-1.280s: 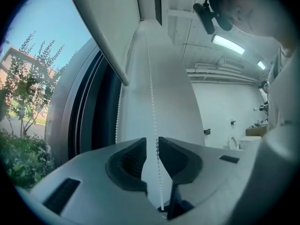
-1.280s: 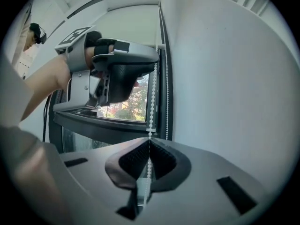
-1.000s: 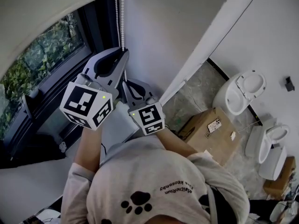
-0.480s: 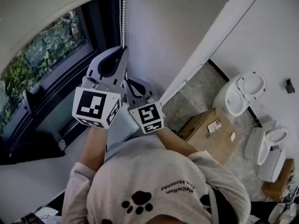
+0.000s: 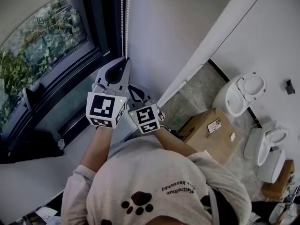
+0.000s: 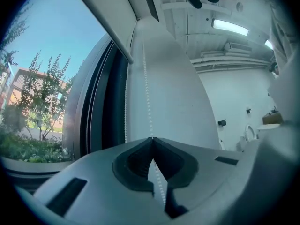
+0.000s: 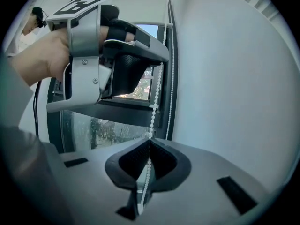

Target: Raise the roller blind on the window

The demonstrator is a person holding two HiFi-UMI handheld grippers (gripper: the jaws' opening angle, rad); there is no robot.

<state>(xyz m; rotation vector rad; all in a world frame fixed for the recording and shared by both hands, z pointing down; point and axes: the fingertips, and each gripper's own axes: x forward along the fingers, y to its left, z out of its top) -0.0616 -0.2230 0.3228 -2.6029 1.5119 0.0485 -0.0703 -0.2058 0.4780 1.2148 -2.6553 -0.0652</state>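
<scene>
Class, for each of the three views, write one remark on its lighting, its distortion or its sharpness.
Head view: daylight through the window, its dark frame bowed. Left gripper view: black fisheye corners, ceiling lamp glaring. Right gripper view: the left tool shadowed against the window, bead chain crisp.

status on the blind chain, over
Left gripper, right gripper both shut on bead chain, left above right. Roller blind partly raised. Nothing seen in the way.

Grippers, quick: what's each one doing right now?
Left gripper: shut on the bead chain.
Right gripper: shut on the same bead chain, below the left.
</scene>
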